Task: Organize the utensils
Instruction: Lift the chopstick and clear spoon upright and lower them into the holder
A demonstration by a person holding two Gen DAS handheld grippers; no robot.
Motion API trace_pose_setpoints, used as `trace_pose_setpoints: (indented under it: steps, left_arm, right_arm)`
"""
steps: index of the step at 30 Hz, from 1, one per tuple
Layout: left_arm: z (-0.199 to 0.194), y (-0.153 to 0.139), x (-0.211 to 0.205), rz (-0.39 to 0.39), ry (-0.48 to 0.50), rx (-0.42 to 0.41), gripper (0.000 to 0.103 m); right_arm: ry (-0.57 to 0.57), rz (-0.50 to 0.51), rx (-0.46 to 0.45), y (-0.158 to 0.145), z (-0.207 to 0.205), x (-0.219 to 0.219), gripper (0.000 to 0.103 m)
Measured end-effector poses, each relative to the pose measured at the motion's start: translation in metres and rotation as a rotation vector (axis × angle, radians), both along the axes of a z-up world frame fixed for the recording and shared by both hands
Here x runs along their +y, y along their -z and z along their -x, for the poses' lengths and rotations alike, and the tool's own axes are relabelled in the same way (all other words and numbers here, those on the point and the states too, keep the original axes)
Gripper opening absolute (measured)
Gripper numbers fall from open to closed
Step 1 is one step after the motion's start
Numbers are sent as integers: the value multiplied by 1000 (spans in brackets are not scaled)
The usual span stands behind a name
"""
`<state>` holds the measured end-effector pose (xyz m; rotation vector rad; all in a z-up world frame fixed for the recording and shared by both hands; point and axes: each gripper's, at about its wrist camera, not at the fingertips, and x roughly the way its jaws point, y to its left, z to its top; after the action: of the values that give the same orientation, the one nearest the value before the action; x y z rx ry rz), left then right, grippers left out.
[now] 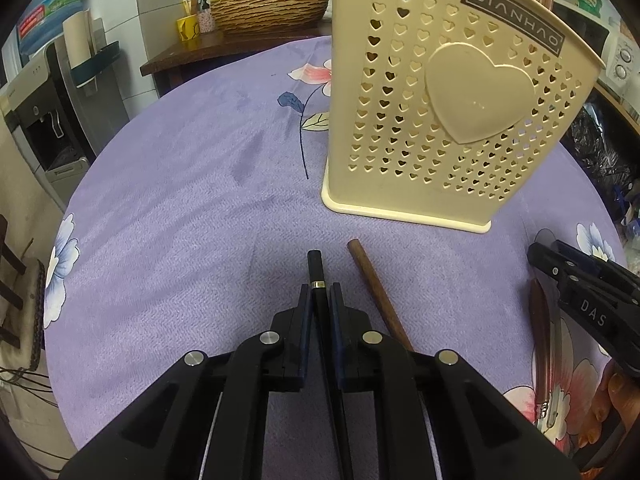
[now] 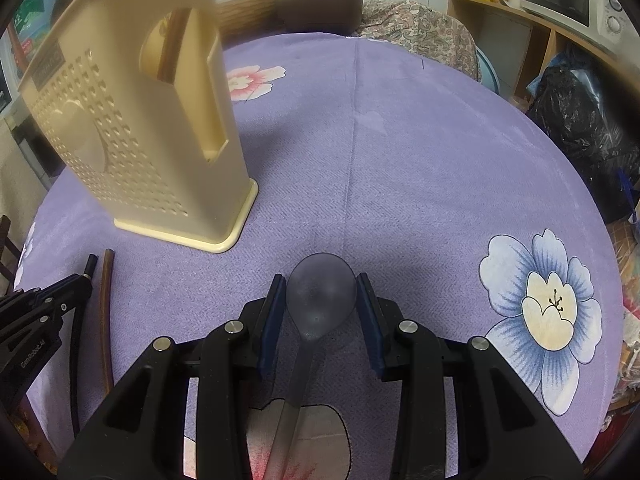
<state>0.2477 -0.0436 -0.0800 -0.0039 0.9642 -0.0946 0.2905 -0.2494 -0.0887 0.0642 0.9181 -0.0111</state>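
My left gripper (image 1: 320, 290) is shut on a black chopstick (image 1: 316, 268) with a gold band, whose tip pokes out past the pads. A brown wooden chopstick (image 1: 370, 280) lies on the cloth just to its right. The cream utensil holder (image 1: 440, 120) with heart-shaped holes stands upright beyond them. In the right wrist view, my right gripper (image 2: 321, 284) has its pads against both sides of a translucent grey spoon's (image 2: 320, 300) bowl, with the handle running back beneath. The holder (image 2: 132, 120) stands to the far left with brown sticks (image 2: 172, 44) in its pocket.
A purple flowered tablecloth (image 2: 420, 160) covers the round table. A brown-handled utensil (image 1: 538, 332) lies beneath my right gripper (image 1: 546, 254). A black bag (image 2: 580, 120) and shelves stand at the right, a side table with a wicker basket (image 1: 268, 10) at the back.
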Motion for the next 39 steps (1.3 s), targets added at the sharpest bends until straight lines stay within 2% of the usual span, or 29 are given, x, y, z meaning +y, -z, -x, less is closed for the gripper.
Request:
trace_pose_setpoints:
  steps: [8, 14, 22, 32, 39]
  left_arm:
    - [7, -16, 7, 63, 3, -55, 10]
    - [25, -55, 18, 114, 13, -152, 9]
    - [54, -118, 30, 166, 11, -327, 9]
    - [68, -143, 41, 188, -9, -422, 9]
    - [68, -145, 47, 198, -11, -434, 9]
  right_arm:
    - [-11, -23, -83, -22, 13, -3, 37]
    - [-40, -57, -176, -54, 38, -12, 36]
    - [-88, -70, -309, -104, 73, -23, 36]
    - [-102, -49, -345, -117, 91, -21, 36]
    - [-110, -43, -348, -117, 94, -18, 36]
